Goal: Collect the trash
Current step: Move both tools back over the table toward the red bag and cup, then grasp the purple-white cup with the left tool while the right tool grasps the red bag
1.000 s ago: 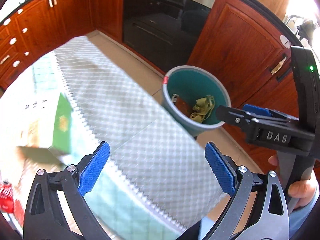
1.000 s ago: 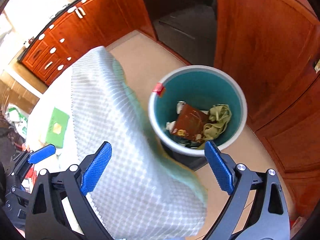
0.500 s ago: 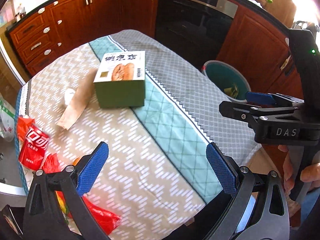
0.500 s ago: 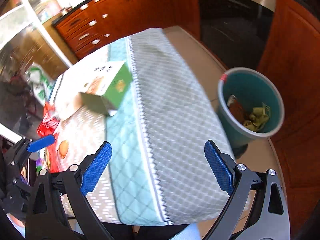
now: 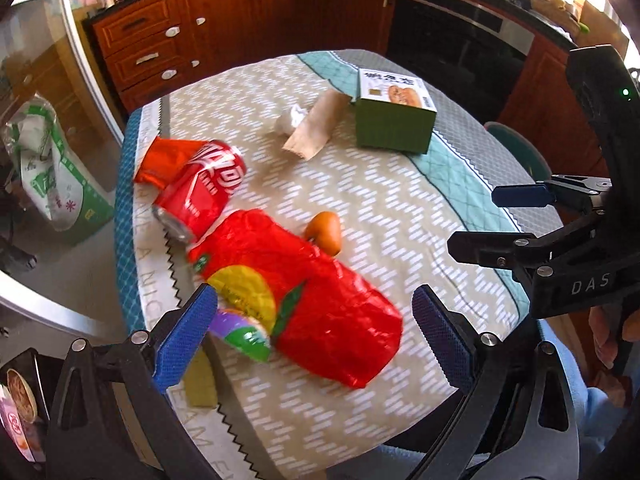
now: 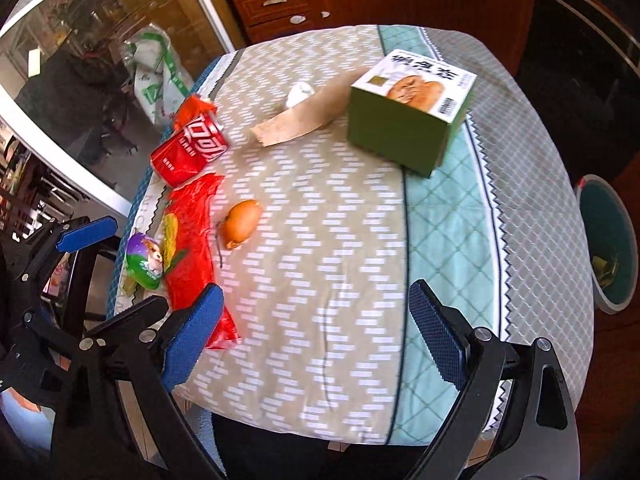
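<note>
A kitchen of red-brown wooden cabinets (image 5: 168,44) and a dark built-in oven (image 5: 460,36) stood behind a table under a patterned tablecloth (image 5: 380,208), beige with white dashes and crossed by a teal diamond band. To the table's right, on the floor, sat a teal trash bin (image 6: 610,248) with some yellowish scraps at its bottom. On the cloth, the largest piece of litter was a crinkled red snack bag (image 5: 304,296) near the front-left edge, partly covering a purple-and-green wrapper (image 6: 146,260) beside it. Farther back near the teal band stood a green cardboard box (image 6: 408,120) with a printed white top (the lettering was not legible enough to read). A red soda can (image 5: 200,194) lay on its side at the left edge, touching a crumpled red wrapper (image 5: 164,158) behind it. A flat brown paper sleeve (image 6: 304,118) lay between can and box, touching the box, with a crumpled white tissue (image 6: 299,94) against its far side. A small orange-brown fruit (image 6: 240,224) rested just beside the snack bag. The left gripper (image 5: 314,334) hung over the snack bag with its blue pads spread wide, holding nothing. The right gripper (image 6: 314,334) hovered above the front of the table, likewise released and empty.
</note>
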